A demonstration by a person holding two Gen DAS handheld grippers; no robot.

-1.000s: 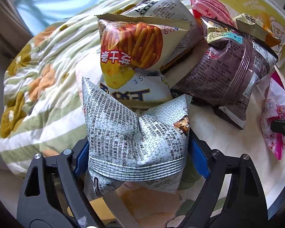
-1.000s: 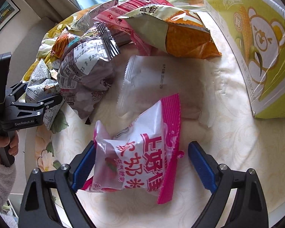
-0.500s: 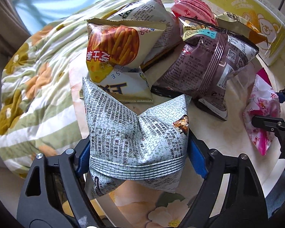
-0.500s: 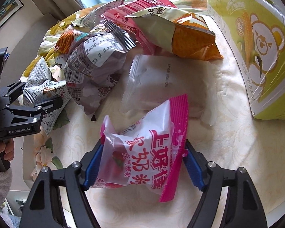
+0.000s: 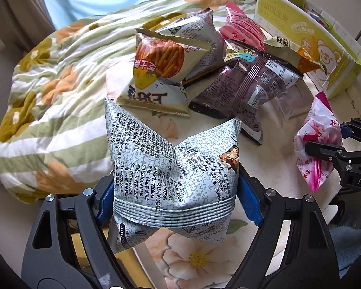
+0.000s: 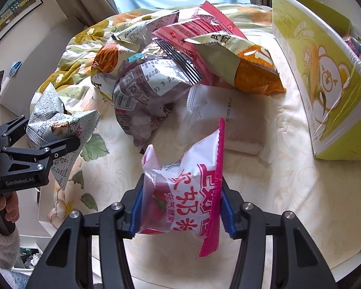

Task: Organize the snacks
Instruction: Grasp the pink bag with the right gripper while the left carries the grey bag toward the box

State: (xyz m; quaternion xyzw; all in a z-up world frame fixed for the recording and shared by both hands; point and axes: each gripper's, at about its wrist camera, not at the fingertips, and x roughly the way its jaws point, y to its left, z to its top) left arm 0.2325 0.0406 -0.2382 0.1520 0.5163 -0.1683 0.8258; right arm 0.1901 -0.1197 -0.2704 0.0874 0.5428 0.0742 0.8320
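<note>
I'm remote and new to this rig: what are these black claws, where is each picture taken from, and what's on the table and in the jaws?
No robot here: a person holds a two-finger tool in each hand, with a fisheye camera looking along its fingers. The left camera shows the left gripper squeezing a grey printed snack bag. The right camera shows the right gripper, whose jaws have just been closing, clamped on a pink candy bag. On the table lie a purple bag, an orange bag, a clear white packet and more, beside a yellow-green box.
</note>
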